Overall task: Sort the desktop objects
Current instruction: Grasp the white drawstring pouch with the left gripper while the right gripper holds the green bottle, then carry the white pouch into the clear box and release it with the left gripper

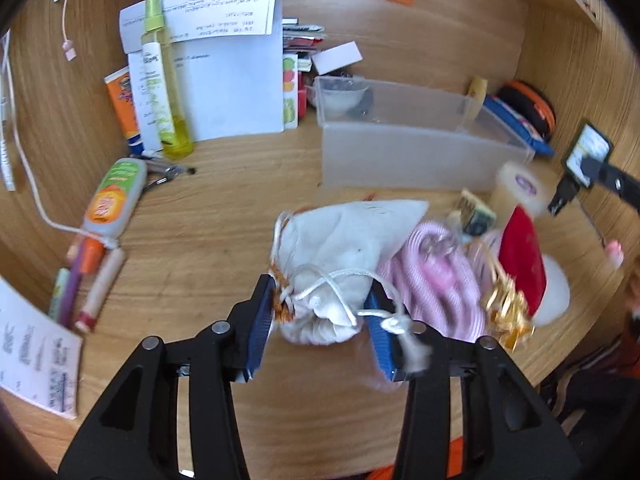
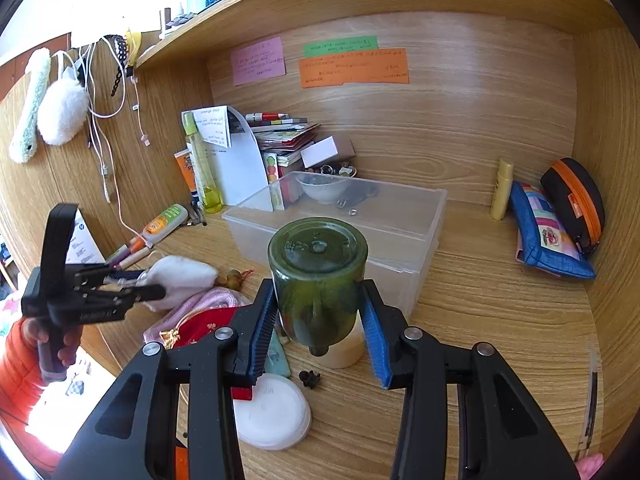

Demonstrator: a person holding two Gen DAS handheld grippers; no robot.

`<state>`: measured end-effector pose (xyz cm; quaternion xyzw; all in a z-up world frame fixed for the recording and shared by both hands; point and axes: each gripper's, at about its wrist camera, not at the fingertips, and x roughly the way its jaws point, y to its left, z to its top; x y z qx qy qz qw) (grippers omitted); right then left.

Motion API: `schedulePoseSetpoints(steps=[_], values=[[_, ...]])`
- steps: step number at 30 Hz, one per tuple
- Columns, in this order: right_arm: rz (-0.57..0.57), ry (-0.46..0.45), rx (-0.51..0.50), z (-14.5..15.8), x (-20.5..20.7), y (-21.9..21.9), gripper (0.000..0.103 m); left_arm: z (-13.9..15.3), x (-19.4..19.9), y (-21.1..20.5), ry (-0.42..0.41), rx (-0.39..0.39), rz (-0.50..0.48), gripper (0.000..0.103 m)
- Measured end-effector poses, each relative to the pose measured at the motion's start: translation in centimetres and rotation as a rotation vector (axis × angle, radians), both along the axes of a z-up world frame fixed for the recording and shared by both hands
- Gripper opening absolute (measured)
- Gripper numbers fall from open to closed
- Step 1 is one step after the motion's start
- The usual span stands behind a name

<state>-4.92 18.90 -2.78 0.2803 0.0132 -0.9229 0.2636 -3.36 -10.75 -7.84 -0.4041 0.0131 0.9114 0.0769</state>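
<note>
Between the blue pads of my left gripper (image 1: 320,312) sat the gathered neck of a soft white cloth drawstring pouch (image 1: 340,248), its cord trailing over the right pad; the jaws were narrowed about the bunched cloth and seemed to pinch it, though blur kept me from being sure how firmly. I judged the pouch light and limp, likely to sag and swing, so the tied neck was the right place to take it. It lay on the wooden desk (image 1: 200,240) just in front of the clear plastic storage box (image 1: 408,160), touching a pink ribbed pouch (image 1: 432,280) and near a red cloth bag with gold trim (image 1: 520,260). My right gripper (image 2: 320,316) was closed partway on a dark green glass bottle (image 2: 318,280), held bottom toward the camera; I took it for heavy, slick and breakable, best clamped across its body. Only the right view showed that bottle and my left gripper from outside, with a hand (image 2: 48,340) on its handle; only the left view showed the cord and the pinch.
</note>
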Motion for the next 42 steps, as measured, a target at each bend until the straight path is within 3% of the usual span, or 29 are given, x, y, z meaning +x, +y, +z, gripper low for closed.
schedulePoseSetpoints(steps=[4, 7, 13, 17, 25, 31, 34, 38, 40, 42], values=[[0.007, -0.002, -0.007, 0.0, -0.1, -0.1, 0.038, 1.1, 1.2, -0.6, 0.013, -0.039, -0.002, 0.059], [0.014, 0.001, -0.003, 0.0, -0.2, -0.4, 0.038, 2.6, 2.2, -0.4, 0.057, -0.077, -0.003, 0.061], [0.017, -0.011, -0.018, 0.0, -0.6, -0.4, 0.038, 4.6, 2.5, 1.5, 0.109, -0.030, -0.132, 0.068], [0.008, -0.015, -0.019, 0.0, -0.6, -0.1, 0.038, 2.8, 0.1, 2.9, 0.003, 0.016, -0.218, 0.068], [0.002, -0.025, -0.029, -0.3, -0.8, 0.7, 0.038, -0.6, -4.5, -1.2, -0.153, 0.083, -0.089, 0.068], [0.012, -0.034, -0.029, -0.3, -1.9, 0.3, 0.038, -1.8, -5.2, -0.8, -0.183, 0.034, -0.112, 0.069], [0.019, -0.039, -0.028, -0.3, -2.3, 0.1, 0.038, -1.8, -5.8, -0.1, -0.182, 0.011, -0.139, 0.075], [0.018, -0.040, -0.021, -0.2, -2.6, -0.1, 0.038, -2.6, -7.5, -0.2, -0.217, 0.044, -0.146, 0.092], [0.016, -0.038, -0.018, -0.2, -2.6, -0.1, 0.038, -3.1, -8.3, -0.5, -0.246, 0.099, -0.153, 0.093], [0.011, -0.035, -0.017, -0.1, -2.7, -0.1, 0.038, -3.1, -8.3, -0.3, -0.240, 0.083, -0.169, 0.090]])
